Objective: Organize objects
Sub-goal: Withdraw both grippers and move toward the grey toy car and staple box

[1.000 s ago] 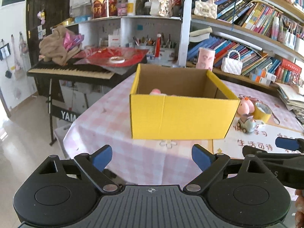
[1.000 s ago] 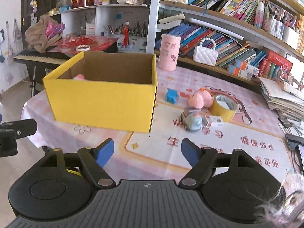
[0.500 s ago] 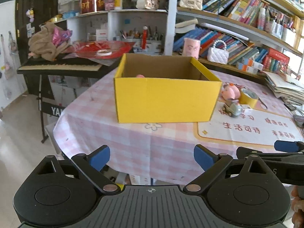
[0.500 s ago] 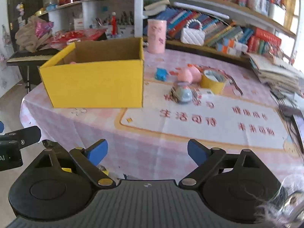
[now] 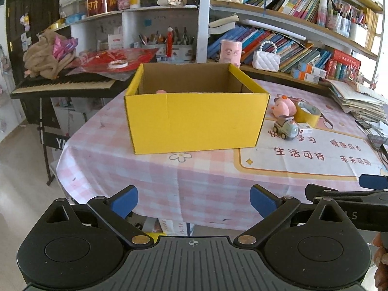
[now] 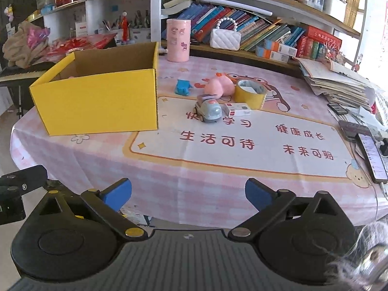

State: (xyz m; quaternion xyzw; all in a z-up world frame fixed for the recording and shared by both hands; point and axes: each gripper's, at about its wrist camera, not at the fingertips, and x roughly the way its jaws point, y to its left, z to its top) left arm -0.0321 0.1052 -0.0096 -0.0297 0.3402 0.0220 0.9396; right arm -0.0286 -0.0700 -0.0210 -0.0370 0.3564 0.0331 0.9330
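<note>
Both tongs, left tongs (image 5: 194, 197) and right tongs (image 6: 188, 192), have just opened wide and empty; the pink plush toy (image 6: 219, 86) looks soft and light, best pinched across its body.

Room is bright w/ daylight, strongest at the right side, where the window area (image 6: 378, 24) is washed out white. Fisheye bends the bookshelves (image 5: 303, 31) at the edges; centre is sharp, corners dark.

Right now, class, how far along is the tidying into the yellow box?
Done: one pink item lies in the yellow box. In hand: nothing; left gripper and right gripper are open, empty. Left: blue toy, pink plush, toy car, tape roll.
</note>
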